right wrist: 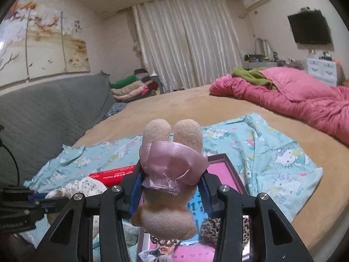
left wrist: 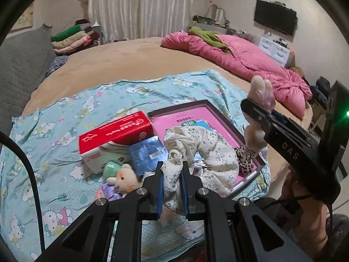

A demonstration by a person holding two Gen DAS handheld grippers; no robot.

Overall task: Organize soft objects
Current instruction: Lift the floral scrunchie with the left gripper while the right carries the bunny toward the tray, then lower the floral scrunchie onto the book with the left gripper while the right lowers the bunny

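Left gripper [left wrist: 172,187] clamps the floral cloth [left wrist: 196,150], draped over the pink tray's [left wrist: 220,118] near edge. Right gripper [right wrist: 172,193] pinches plush bunny [right wrist: 172,174] above the tray.

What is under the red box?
The red cardboard box rests tilted on a white box, with a pale green soft thing beside it. What lies further underneath is covered.

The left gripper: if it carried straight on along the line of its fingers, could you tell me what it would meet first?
Probably the shallow pink tray. The left gripper, shut on the floral cloth, points down toward the bed; the cloth trails ahead into that tray, just right of the blue packet. Depth is unclear through the fisheye.
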